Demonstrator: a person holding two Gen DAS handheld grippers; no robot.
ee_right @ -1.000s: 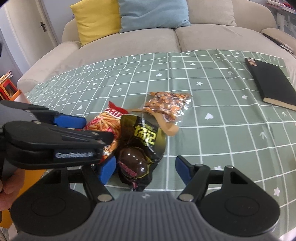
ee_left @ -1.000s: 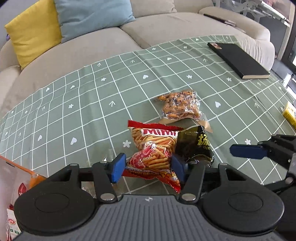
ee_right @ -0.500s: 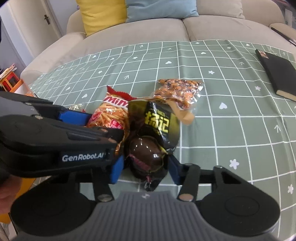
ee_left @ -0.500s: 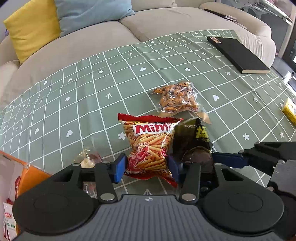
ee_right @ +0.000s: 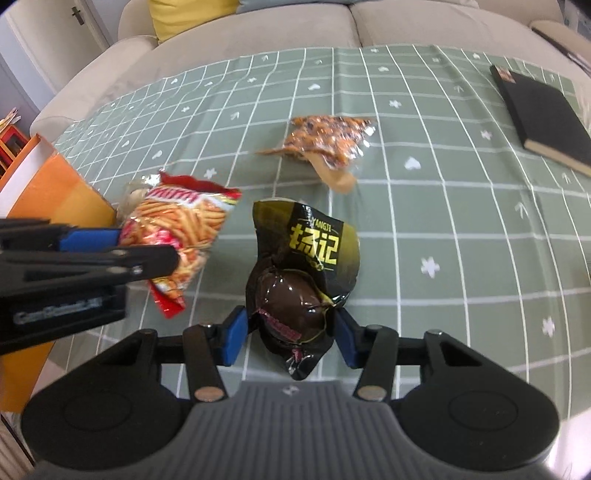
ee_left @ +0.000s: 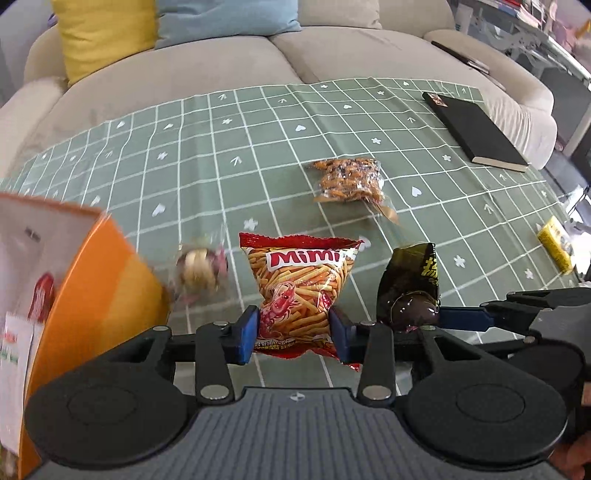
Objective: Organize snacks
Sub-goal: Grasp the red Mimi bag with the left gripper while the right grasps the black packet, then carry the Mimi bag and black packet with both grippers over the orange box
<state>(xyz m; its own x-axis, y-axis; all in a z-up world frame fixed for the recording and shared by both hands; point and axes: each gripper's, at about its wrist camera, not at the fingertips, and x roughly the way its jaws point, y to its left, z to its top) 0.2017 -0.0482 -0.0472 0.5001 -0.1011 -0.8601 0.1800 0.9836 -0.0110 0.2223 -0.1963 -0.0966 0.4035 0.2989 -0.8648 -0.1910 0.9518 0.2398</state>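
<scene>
My left gripper (ee_left: pixel 293 334) is shut on a red Mimi shrimp-stick bag (ee_left: pixel 301 291) and holds it above the table; the bag also shows in the right wrist view (ee_right: pixel 177 229). My right gripper (ee_right: pixel 290 334) is shut on a black snack packet with yellow lettering (ee_right: pixel 303 277), lifted too; the packet also shows in the left wrist view (ee_left: pixel 410 288). A clear bag of orange snacks (ee_left: pixel 347 179) lies further back on the green checked tablecloth (ee_left: pixel 221 155). A small round wrapped snack (ee_left: pixel 199 271) lies blurred beside an orange box (ee_left: pixel 88 295) at the left.
A black book (ee_left: pixel 476 131) lies at the far right of the table. A yellow packet (ee_left: pixel 556 247) sits at the right edge. A beige sofa with yellow (ee_left: pixel 107 33) and blue cushions stands behind the table.
Both grippers closed on their packets and lifted them off the cloth. They pulled back, and the orange box came closer into view on the left.
</scene>
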